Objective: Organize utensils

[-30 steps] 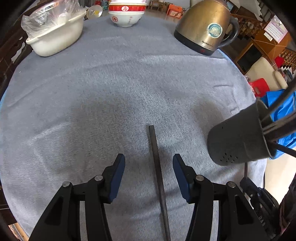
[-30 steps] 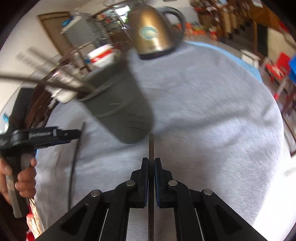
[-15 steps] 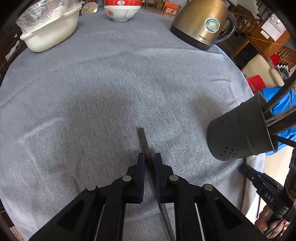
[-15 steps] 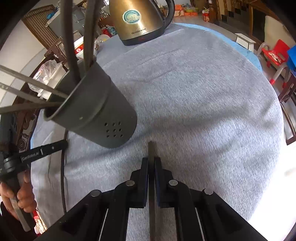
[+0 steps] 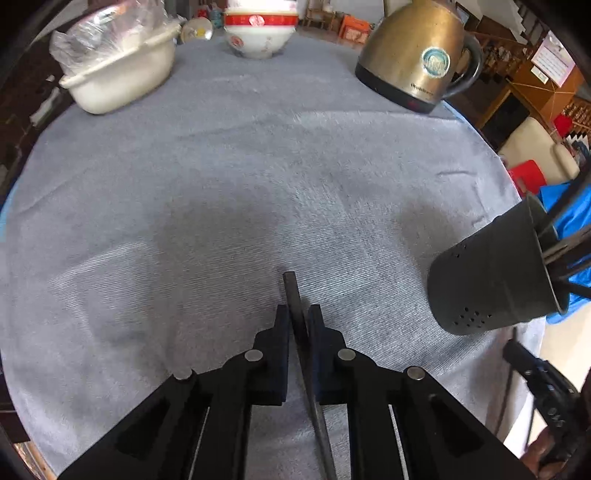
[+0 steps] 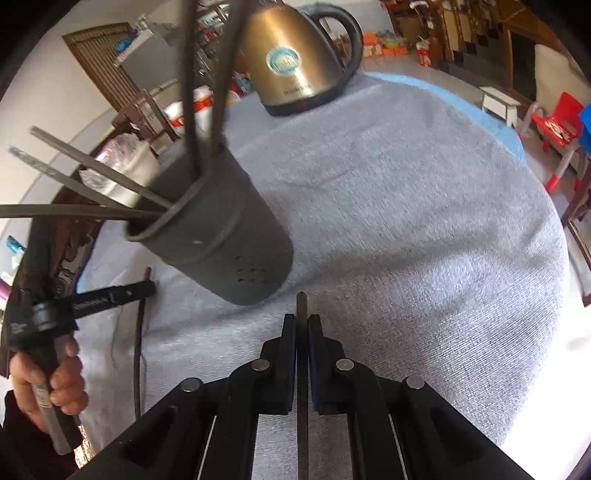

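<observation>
Main risk from here: both grippers pinch thin dark flat sticks (look like chopsticks) near one end only, so either can pivot or slip in the pads w/ any tilt or quick swing, & a stick hanging loose would probably miss the narrow mouth of the dark grey perforated plastic utensil cup (image 6: 218,236). That cup is already crowded w/ several sticks fanning out past the rim, so a new one could jam against them or tip the cup, which stands near the edge of the grey-cloth-covered round table (image 5: 229,177). Left gripper (image 5: 298,314) is nearly closed, clamped on a dark flat chopstick (image 5: 293,295) whose tip pokes out just past the pads; rest of it runs back under the gripper toward the cam. Can't tell if that stick is off the cloth yet or lying on it. Right gripper (image 6: 302,323) is fully clenched on a second dark chopstick (image 6: 301,306), tip showing just beyond the pads, cup just beside & ahead-left of it. In the right view a hand (image 6: 48,373) grips the left tool's handle, w/ another thin dark stick (image 6: 139,332) lying on the cloth beside it, not yet picked up by my read. Brass-coloured metal electric kettle (image 5: 417,62), cream plastic tub (image 5: 118,77) & red-rimmed white bowl (image 5: 260,31) sit at the far side, well apart from the work.
</observation>
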Available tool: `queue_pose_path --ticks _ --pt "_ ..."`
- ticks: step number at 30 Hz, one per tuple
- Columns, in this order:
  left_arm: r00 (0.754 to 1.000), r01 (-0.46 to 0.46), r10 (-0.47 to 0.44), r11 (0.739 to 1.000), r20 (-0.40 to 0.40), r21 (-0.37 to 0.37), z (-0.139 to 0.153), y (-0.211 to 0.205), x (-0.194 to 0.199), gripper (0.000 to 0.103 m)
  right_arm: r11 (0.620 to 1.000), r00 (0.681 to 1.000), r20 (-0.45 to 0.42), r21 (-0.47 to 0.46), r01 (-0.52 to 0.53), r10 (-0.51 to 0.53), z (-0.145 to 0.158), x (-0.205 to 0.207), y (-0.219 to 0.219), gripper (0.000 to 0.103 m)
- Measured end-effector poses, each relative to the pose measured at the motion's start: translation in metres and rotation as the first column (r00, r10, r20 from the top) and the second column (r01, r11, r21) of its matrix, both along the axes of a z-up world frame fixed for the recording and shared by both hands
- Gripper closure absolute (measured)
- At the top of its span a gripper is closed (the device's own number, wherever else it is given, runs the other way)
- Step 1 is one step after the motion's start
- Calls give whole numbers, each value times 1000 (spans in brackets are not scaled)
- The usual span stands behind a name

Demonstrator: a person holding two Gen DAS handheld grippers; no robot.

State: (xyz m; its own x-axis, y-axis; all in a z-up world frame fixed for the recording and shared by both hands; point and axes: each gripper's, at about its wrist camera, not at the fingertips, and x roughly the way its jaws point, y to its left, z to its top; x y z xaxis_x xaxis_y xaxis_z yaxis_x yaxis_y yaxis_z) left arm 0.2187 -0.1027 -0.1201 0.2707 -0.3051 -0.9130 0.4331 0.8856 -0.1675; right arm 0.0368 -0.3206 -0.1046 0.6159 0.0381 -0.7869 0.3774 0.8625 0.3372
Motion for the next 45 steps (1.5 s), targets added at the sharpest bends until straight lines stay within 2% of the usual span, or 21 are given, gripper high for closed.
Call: queue_pose_path --ticks 4,10,16,20,24,30,38,43,45 --pt "997 -3 5 999 71 -37 24 14 -16 94 1000 997 73 21 -20 18 16 -15 4 97" --pt "978 32 -8 993 206 -113 80 35 -60 95 998 983 177 31 -47 41 44 -31 15 96" --pt "952 52 4 983 305 -177 124 45 -89 96 998 947 316 1 -69 65 82 -47 30 96" --pt "931 55 19 980 364 -191 147 45 -105 96 998 925 377 -6 -58 56 97 -55 36 96" --pt "899 57 18 986 437 -158 165 37 -117 96 999 909 416 8 -41 34 108 -63 36 96" --pt "864 68 2 990 503 -122 177 30 -138 96 1000 878 478 3 -26 22 130 -69 41 96" --pt "835 73 -7 992 550 -98 187 24 -153 96 1000 847 531 -10 -26 27 147 -73 43 96" --pt "833 76 -13 993 553 -92 188 23 -154 96 999 844 536 -16 -32 36 149 -73 45 96" --pt "847 72 -15 994 531 -86 183 25 -149 96 999 846 531 -18 -32 36 147 -74 44 96"
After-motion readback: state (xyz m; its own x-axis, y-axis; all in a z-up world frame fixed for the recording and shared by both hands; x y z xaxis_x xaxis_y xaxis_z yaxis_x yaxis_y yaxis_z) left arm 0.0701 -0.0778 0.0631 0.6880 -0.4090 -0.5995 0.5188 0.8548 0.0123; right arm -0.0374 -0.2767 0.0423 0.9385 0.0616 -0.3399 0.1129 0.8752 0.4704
